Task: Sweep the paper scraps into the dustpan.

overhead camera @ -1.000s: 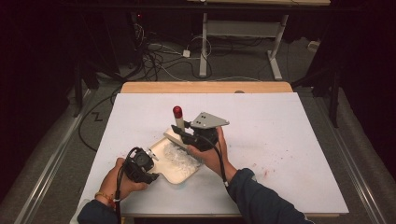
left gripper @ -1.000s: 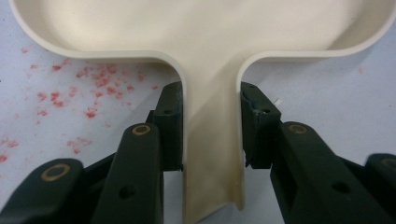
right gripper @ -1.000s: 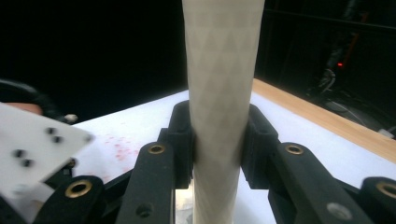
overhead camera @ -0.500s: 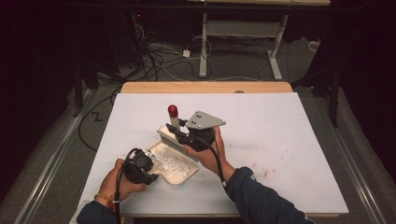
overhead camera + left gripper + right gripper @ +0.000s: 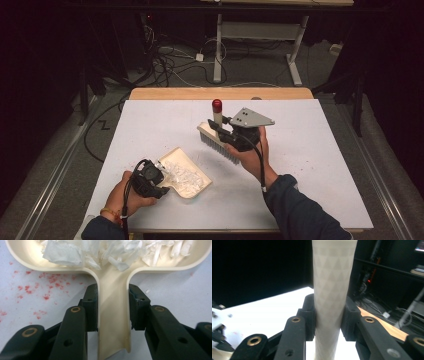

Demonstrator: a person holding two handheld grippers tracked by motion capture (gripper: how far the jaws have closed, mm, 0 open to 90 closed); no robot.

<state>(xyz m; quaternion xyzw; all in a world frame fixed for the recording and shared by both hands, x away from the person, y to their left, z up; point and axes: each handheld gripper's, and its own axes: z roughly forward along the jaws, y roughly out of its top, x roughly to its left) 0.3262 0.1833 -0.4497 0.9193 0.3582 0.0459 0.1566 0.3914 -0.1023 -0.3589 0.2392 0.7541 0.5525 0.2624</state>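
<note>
Since a second ago your right tool point(image 5: 226, 131) has lifted the cream hand brush with the red-capped handle point(image 5: 217, 134) off the pan and away to the right, clamped on its handle. Your left tool point(image 5: 112, 308) grips the handle of the cream plastic dustpan point(image 5: 186, 173), resting on the white surface point(image 5: 310, 165) with white paper scraps point(image 5: 100, 251) inside.

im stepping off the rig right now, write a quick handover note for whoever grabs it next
Left gripper: shut on the dustpan handle, pan flat on the table.
Right gripper: shut on the brush handle, brush lifted beside the pan, bristles down.
Done: white paper scraps sit in the pan.
Left: a small scrap lies by the pan; probably sweep it in, then empty the pan. Red specks stain the table.
</note>
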